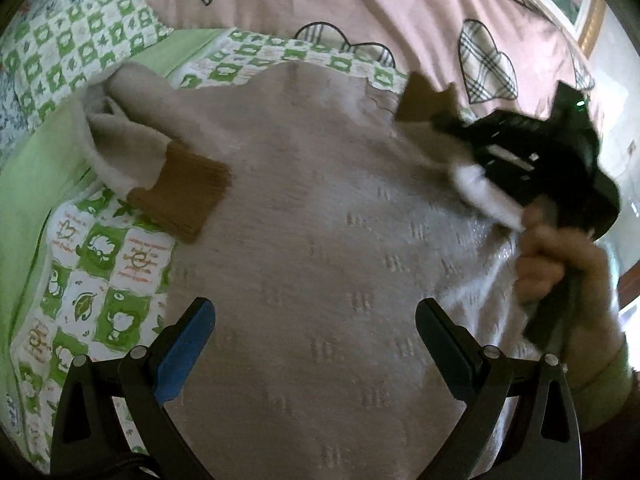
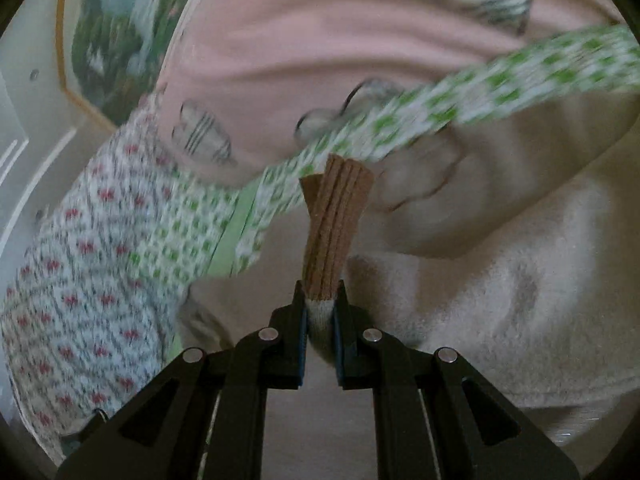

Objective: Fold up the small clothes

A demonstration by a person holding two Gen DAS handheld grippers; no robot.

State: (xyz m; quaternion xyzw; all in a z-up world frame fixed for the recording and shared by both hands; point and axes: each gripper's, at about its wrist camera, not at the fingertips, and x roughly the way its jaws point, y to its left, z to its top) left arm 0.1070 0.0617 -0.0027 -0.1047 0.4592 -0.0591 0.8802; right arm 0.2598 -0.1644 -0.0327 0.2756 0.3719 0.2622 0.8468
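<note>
Sweater (image 1: 320, 240) is lying flat on the green-checked sheet (image 1: 104, 256), pink heart quilt (image 1: 360, 12) along the far side. Left sleeve is already doubled in, its brown cuff (image 1: 180, 196) sitting on the left edge of the body.

Right tongs (image 2: 320, 300) are pinching the right sleeve's brown cuff (image 2: 336, 224), jaws nearly closed, with the ribbing bunched between the pads and standing up past the tips. In the left view the same tongs (image 1: 460, 128) are up at the far right corner, a hand (image 1: 560, 264) on the handle, heavily blurred.

Left tongs (image 1: 316, 344) are hovering wide open over the near middle of the sweater, holding nothing.

Advice for this sleeve fold:
- Be carrying the cuff across low, so the sleeve lays over flat rather than rolling.
- Be aiming to mirror the left cuff, landing it on the body, not past the edge.
- Grip is only on bunched ribbing; likely to slip if tugged, so be easing off tension.
- Left tongs could be pressing the body down near the right shoulder so it isn't dragging along.
- Be releasing only once the sleeve is lying flat.
</note>
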